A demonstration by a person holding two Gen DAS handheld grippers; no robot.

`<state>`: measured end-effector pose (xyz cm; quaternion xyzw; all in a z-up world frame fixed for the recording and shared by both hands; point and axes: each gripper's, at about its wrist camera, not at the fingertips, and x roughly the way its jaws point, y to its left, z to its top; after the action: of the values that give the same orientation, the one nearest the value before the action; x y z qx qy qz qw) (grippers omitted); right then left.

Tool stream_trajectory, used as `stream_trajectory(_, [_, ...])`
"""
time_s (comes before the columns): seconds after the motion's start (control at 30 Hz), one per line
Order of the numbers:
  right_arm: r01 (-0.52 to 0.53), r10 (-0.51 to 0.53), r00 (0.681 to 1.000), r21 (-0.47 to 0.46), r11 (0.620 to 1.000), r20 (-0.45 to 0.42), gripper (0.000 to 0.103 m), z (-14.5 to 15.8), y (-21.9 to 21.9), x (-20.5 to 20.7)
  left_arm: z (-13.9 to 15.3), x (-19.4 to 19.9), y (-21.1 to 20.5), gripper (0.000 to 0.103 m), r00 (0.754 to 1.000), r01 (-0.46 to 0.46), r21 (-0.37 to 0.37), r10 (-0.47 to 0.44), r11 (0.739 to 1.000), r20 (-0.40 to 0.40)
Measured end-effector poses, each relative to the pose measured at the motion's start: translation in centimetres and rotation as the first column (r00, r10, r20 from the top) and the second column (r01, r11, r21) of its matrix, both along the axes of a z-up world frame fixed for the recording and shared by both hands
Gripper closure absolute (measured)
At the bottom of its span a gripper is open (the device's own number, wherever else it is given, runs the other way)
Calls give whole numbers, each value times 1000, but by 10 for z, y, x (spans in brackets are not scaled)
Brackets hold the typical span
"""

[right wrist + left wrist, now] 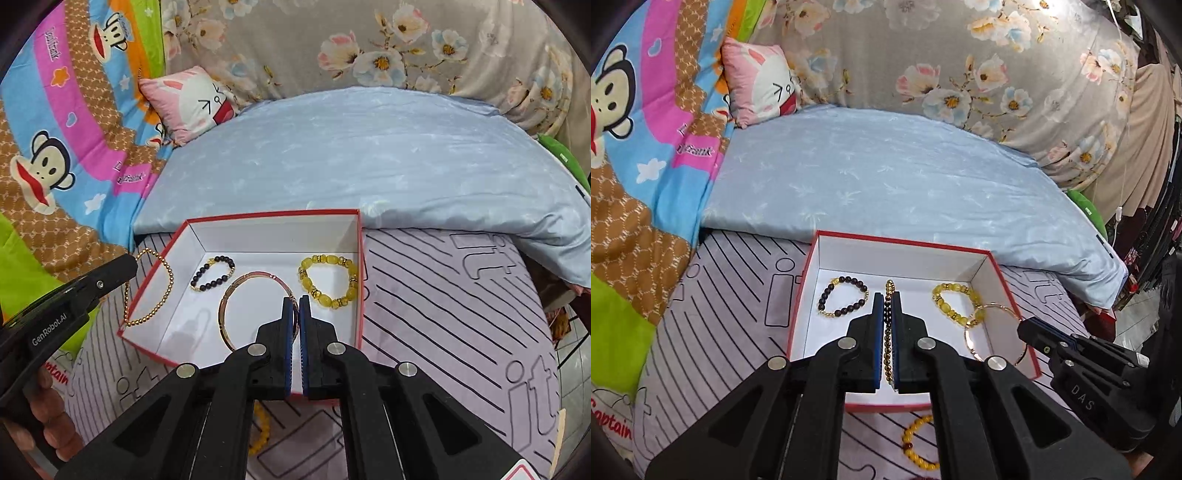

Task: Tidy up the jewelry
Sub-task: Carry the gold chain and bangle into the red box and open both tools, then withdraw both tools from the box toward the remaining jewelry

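Nearest the left wrist camera, a yellow bead bracelet (pixel 918 445) lies on the striped lilac sheet (pixel 713 332) outside the box, at 6 o'clock of it. The left gripper (pixel 887 299) is clenched on a gold bead chain (pixel 887 343), a thin strand of small round gold beads with a darker stretch, which hangs between the pads over the red box (pixel 801 288). At 3 o'clock, the right gripper (pixel 295 301) pinches a slim gold bangle (pixel 236 295) with pinkish segments, held tilted above the white box floor. Farther in, a dark bead bracelet (pixel 843 297) with gold spacers lies at 10 o'clock, a chunky yellow bracelet (pixel 955 301) at 2 o'clock. Beyond the box lies a pale blue quilt (pixel 886 177)
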<state>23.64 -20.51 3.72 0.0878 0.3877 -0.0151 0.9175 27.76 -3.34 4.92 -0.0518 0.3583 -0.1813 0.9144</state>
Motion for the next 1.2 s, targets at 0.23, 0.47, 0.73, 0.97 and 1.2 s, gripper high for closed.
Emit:
stream_trajectory(0.23, [0,0,999,-7,1000,-54,96,-28,-2,25,-24,17,-10,99,1000,-4,50,5,999,-17])
stream_trajectory(0.47, [37,-37,999,-30,999,-11,78,-20,-10,11,-27,17,1,80,998,-64,74,65,995,-9])
stream_trajectory(0.73, [33,-32,999,-29,999,20,78,-4,-9,-33,-16,-12,20,79,997,-79,63,79,995,0])
stream_trajectory(0.97, [21,-21,1000,-35,999,6,78,-7,1,-79,-23,-58,41,69,996,-93,85,94,992,-12])
stream_trajectory(1.2, [-5,3,999,-47,999,-44,78,-23,16,-121,-46,-104,60,69,993,-88,93,95,992,-75])
